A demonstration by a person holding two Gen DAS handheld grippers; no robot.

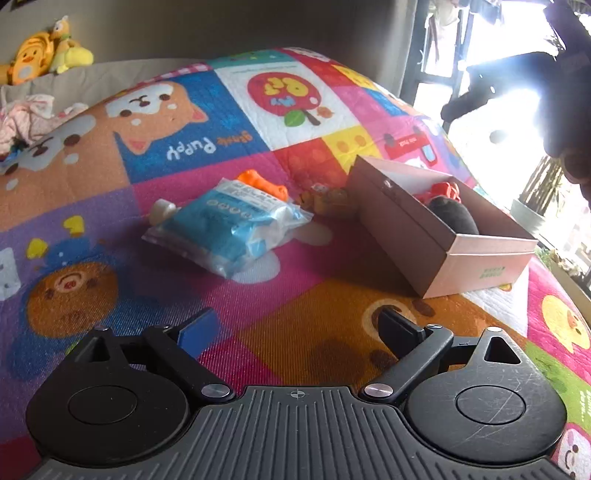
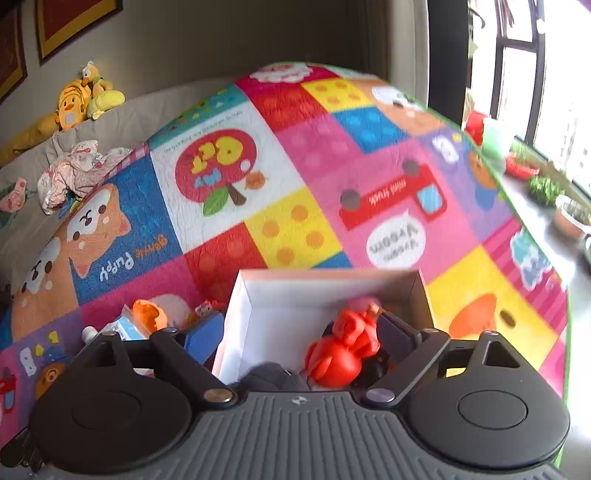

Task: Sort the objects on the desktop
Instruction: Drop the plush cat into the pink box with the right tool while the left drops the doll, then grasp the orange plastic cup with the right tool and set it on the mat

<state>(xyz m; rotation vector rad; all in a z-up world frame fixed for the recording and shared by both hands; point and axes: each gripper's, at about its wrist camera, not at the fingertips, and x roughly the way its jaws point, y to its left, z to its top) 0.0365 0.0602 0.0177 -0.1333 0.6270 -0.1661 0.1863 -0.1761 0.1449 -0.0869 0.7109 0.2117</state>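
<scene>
A bright patchwork mat (image 2: 295,155) meets a grey wall (image 2: 221,33); daylight glares through dark-framed windows (image 2: 524,70) at right.

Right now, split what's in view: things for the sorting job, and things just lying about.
Job:
cardboard box
red toy
dark plush
blue packet
orange toy

Lying about:
yellow plush toys
crumpled clothes
potted plants
</scene>
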